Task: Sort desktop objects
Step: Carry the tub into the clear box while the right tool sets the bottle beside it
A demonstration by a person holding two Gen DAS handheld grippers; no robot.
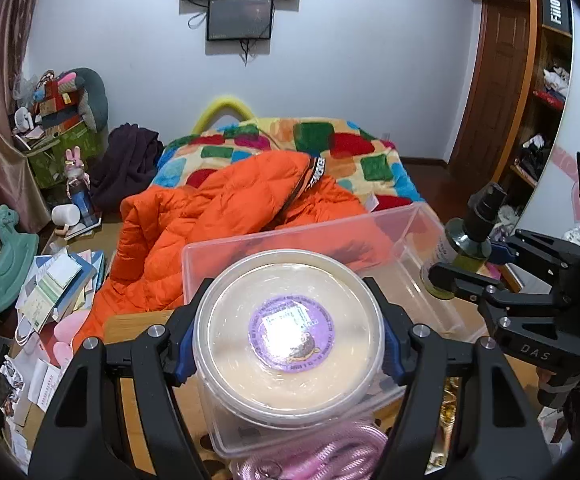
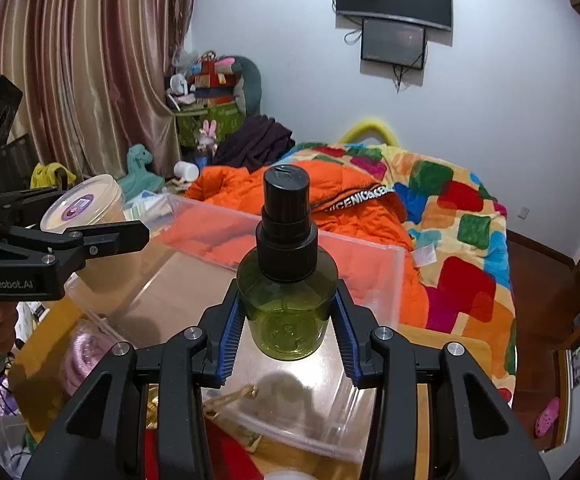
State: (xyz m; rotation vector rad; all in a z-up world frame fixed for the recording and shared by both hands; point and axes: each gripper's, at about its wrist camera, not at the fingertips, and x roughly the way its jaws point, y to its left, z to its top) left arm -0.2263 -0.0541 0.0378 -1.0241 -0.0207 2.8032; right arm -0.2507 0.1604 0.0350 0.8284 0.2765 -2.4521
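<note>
My left gripper (image 1: 288,338) is shut on a round white tub with a purple label (image 1: 288,340) and holds it above the near end of a clear plastic bin (image 1: 417,216). The tub also shows in the right wrist view (image 2: 86,204). My right gripper (image 2: 288,312) is shut on a green spray bottle with a black cap (image 2: 288,280) and holds it upright over the clear plastic bin (image 2: 393,264). In the left wrist view the bottle (image 1: 465,240) hangs at the bin's right side. The bin looks empty inside.
The bin stands on a wooden desk (image 1: 130,324). A pink coiled cord (image 1: 313,456) lies on the desk near me, and a gold item (image 2: 230,396) lies by the bin. A bed with an orange jacket (image 1: 218,220) is behind the desk.
</note>
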